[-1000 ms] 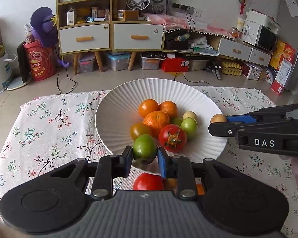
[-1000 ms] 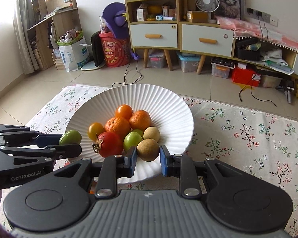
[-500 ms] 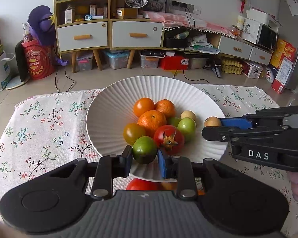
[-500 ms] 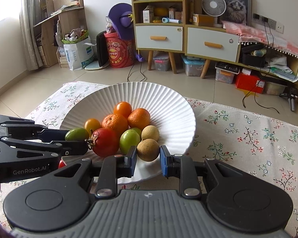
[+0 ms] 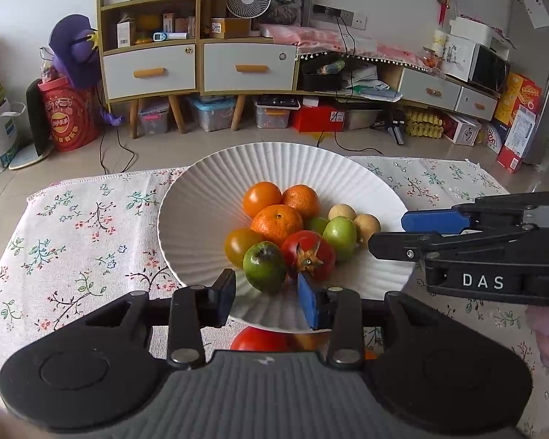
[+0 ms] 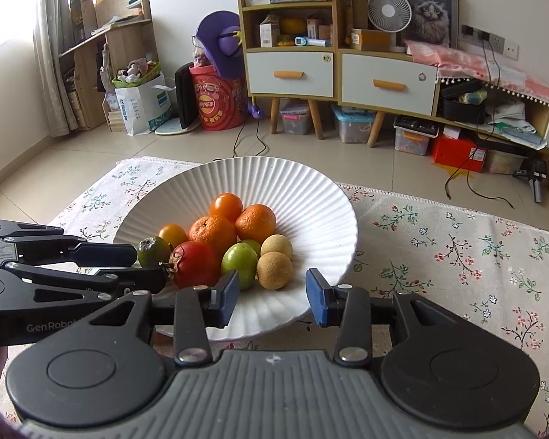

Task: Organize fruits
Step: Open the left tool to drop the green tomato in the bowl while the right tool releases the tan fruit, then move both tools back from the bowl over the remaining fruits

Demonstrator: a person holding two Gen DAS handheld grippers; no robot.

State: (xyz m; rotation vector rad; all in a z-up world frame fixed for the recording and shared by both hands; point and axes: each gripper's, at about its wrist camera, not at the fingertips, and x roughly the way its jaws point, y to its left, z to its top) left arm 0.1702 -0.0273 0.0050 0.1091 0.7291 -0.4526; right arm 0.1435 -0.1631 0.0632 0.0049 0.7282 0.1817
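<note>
I see the white ribbed plate (image 5: 186, 216) resting on the floral tablecloth (image 5: 73, 226) that covers the bench, with all the piled fruit gathered at its centre. My left hand-held gripper (image 5: 265, 296) sits at the near rim of the plate; its jaws are opening, and the green fruit (image 5: 263, 265) lies in the gap between them, no longer pressed by the pads and resting in the plate against the red tomato (image 5: 309, 256). The tomato's dried calyx points toward the left wrist camera. My right hand-held gripper (image 6: 271, 296) is also at the near rim of the plate; its jaws are opening, and the brown longan (image 6: 274, 270) lies free in the plate just ahead of the gap, touching a second longan (image 6: 276, 247) behind it. A light green fruit (image 6: 239, 260) lies just beside the longans. The two mandarins (image 6: 212, 233) and an orange tomato (image 6: 226, 206) form the far side of the pile. The fruits are near-round, so I cannot assign a long axis to any of them. A further red fruit (image 5: 260, 340) lies on the cloth under the near rim, partly hidden by the left hand-held gripper.
</note>
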